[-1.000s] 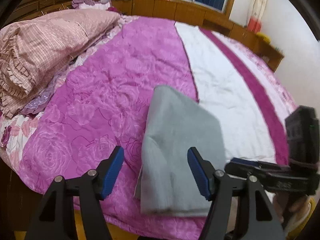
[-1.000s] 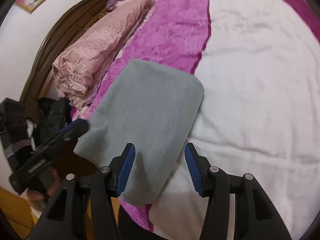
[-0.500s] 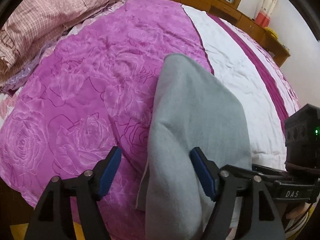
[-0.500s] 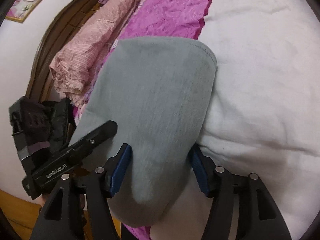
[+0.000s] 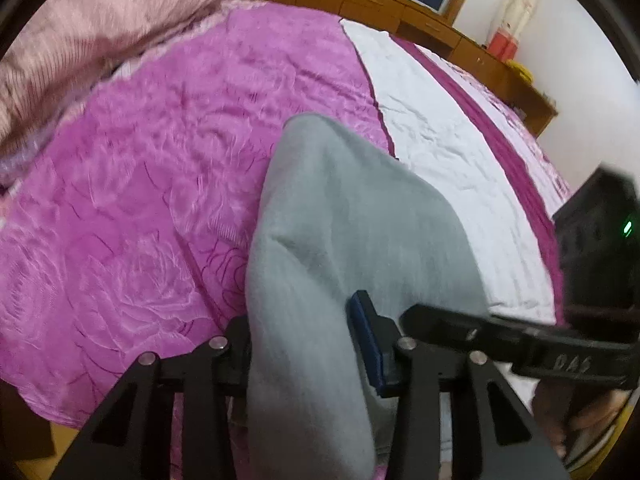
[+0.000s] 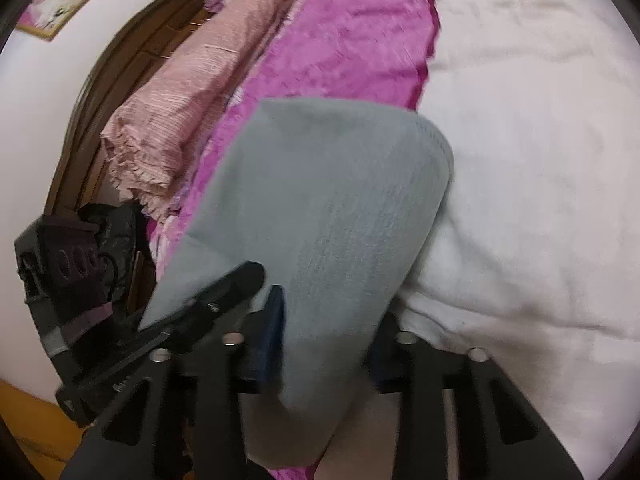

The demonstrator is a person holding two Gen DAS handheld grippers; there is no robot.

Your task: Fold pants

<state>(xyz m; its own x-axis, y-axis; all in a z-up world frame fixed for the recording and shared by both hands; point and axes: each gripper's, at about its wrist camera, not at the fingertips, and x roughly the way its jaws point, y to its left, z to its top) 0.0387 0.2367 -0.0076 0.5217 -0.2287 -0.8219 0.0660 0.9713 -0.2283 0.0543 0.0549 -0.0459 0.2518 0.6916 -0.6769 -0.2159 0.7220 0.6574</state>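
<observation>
The grey pants point(image 5: 344, 240) lie folded on the bed, their near end hanging over the front edge. My left gripper point(image 5: 304, 344) has closed in on the near left part of the pants, with the cloth bunched between its jaws. My right gripper point(image 6: 326, 344) has closed in on the near right part of the pants point(image 6: 332, 208). Each gripper shows in the other's view: the right one point(image 5: 520, 340) at the right, the left one point(image 6: 180, 320) at the left. The pants' far edge rests on the purple bedspread.
The bed has a purple rose-patterned spread point(image 5: 152, 184) and a white panel point(image 6: 520, 160). A pink ruffled quilt point(image 6: 192, 112) is piled at the dark headboard. A wooden cabinet point(image 5: 400, 4) and window stand behind the bed.
Both grippers moved forward onto the near end of the pants and their jaws narrowed from wide open until they pinch the cloth. The near end has lifted and bunched.
</observation>
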